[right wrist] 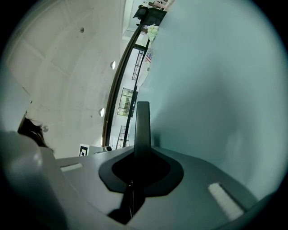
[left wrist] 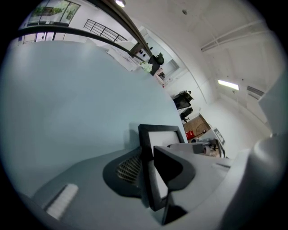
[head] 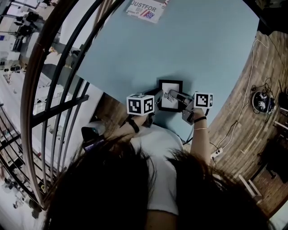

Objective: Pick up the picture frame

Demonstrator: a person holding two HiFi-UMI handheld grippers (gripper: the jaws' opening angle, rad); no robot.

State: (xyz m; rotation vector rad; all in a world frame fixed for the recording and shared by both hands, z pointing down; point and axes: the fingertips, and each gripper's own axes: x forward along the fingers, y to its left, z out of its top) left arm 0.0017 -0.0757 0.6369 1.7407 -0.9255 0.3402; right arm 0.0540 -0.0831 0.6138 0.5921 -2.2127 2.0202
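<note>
A small black picture frame point(head: 171, 95) with a white print stands near the front edge of the pale blue table point(head: 202, 45). My left gripper point(head: 158, 95) is shut on the frame's left edge. In the left gripper view the black frame point(left wrist: 161, 134) runs between the jaws of the left gripper point(left wrist: 146, 168). My right gripper point(head: 180, 98) holds the frame's right side. The right gripper view shows the frame point(right wrist: 142, 128) edge-on as a thin black bar, pinched by the right gripper point(right wrist: 141, 164).
A printed sheet point(head: 145, 10) lies at the table's far edge. A curved dark railing point(head: 54, 90) runs along the left. On the right is a wooden floor with cables and a white power strip point(head: 216, 154).
</note>
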